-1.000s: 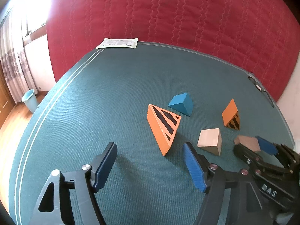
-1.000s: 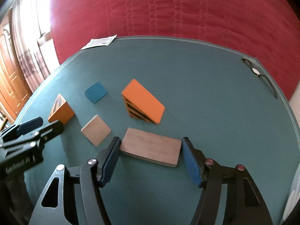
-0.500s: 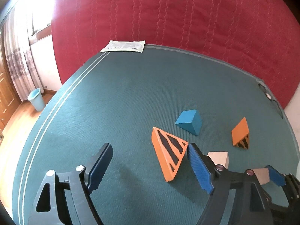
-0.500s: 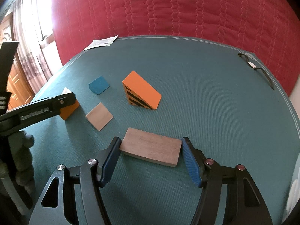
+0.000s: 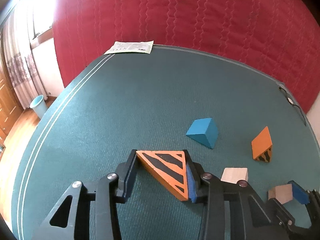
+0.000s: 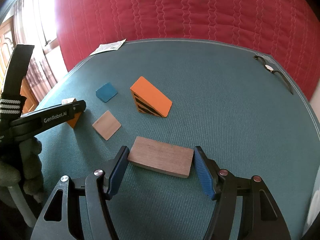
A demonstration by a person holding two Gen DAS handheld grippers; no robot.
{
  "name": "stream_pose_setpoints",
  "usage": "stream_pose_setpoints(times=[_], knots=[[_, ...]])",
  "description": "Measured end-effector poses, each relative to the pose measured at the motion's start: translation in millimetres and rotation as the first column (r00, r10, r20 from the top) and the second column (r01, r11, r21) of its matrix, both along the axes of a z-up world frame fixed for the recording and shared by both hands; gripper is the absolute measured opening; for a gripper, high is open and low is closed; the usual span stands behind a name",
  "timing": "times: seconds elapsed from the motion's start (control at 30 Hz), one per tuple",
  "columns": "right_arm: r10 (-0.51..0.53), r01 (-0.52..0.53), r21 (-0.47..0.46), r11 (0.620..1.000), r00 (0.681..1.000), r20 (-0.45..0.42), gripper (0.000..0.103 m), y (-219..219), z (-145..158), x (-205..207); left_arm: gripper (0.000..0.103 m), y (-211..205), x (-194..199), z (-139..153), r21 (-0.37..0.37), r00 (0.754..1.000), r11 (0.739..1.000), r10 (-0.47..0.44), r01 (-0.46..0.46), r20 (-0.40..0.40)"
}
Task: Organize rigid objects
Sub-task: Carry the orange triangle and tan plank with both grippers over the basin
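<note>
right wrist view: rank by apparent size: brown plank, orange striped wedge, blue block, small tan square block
1. brown plank, though nearest the camera, so partly inflated.
2. orange striped wedge.
3. small tan square block.
4. blue block, close to the tan one and farther off, so that pair is unsure.

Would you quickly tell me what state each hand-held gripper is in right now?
Left hand-held gripper: jaws closing on the big striped orange wedge, pads pressing on it.
Right hand-held gripper: open around the flat wooden block, which lies on the table.
</note>
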State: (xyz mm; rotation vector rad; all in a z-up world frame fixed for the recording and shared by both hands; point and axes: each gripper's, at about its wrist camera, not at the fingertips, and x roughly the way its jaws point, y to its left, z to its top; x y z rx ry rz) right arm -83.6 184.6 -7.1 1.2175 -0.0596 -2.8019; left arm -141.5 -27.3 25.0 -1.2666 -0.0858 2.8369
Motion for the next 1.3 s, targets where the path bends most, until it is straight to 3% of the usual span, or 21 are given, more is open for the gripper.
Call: stream_pose_setpoints(times=[0.5, 0.87, 1.13, 1.3], knots=[[-0.022, 0.019, -0.082, 0.996, 0.999, -0.026, 0.066, 9.0, 2.8, 16.4, 0.044, 5.1, 24.3, 10.1, 0.011, 0.997, 0.998, -0.058, 0.059, -0.056], [-0.017, 0.013, -0.074, 0.997, 0.998, -0.056, 0.066, 15.6, 5.2, 48.4, 0.044, -8.0, 47.9, 27.3, 0.032, 0.993, 0.998, -0.058, 0.062, -0.101], [-0.007, 0.001, -0.074, 0.997, 0.997, -0.076, 0.066, 24.6, 7.7, 65.9, 0.044, -28.4, 61.2, 19.2, 0.022, 0.998, 1.000, -0.009, 0.011, -0.065], [0.017, -0.026, -0.097, 0.995, 0.996, -0.090, 0.066, 30.6, 10.6, 78.2, 0.044, -21.4, 67.4, 17.3, 0.012, 0.998, 1.000, -0.025, 0.026, -0.054]])
